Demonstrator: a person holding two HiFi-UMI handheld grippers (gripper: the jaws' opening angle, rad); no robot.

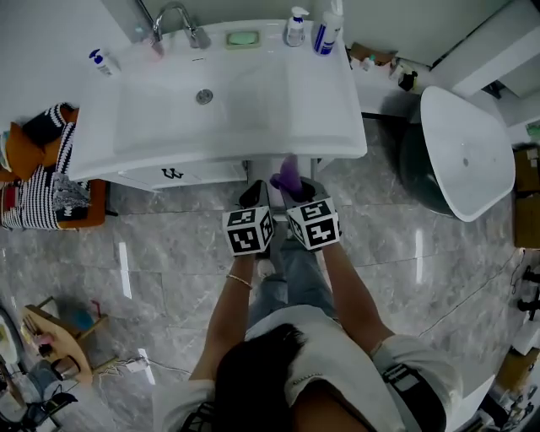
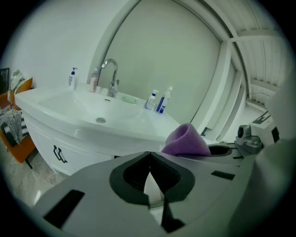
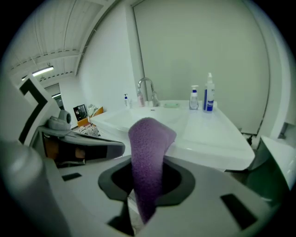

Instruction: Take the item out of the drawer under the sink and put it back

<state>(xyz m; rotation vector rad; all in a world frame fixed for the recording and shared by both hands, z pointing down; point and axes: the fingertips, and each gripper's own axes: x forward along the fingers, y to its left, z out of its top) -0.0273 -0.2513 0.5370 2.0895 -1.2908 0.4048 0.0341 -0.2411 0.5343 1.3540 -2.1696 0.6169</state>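
A purple cloth (image 1: 288, 175) hangs folded from my right gripper (image 1: 297, 191), which is shut on it just below the front rim of the white sink (image 1: 337, 126). In the right gripper view the purple cloth (image 3: 148, 143) stands up between the jaws and droops over them. My left gripper (image 1: 254, 197) is close beside it on the left, its jaws shut with their tips touching and nothing between them (image 2: 149, 153). The cloth (image 2: 187, 141) shows to its right. The white cabinet front under the sink carries a black handle (image 1: 172, 174).
A faucet (image 1: 177, 18), a green soap (image 1: 242, 38) and pump bottles (image 1: 325, 32) stand on the sink's back edge. An orange chair with striped cloth (image 1: 51, 181) is at the left, and a dark fixture with a white oval lid (image 1: 464, 156) at the right. The floor is grey marble.
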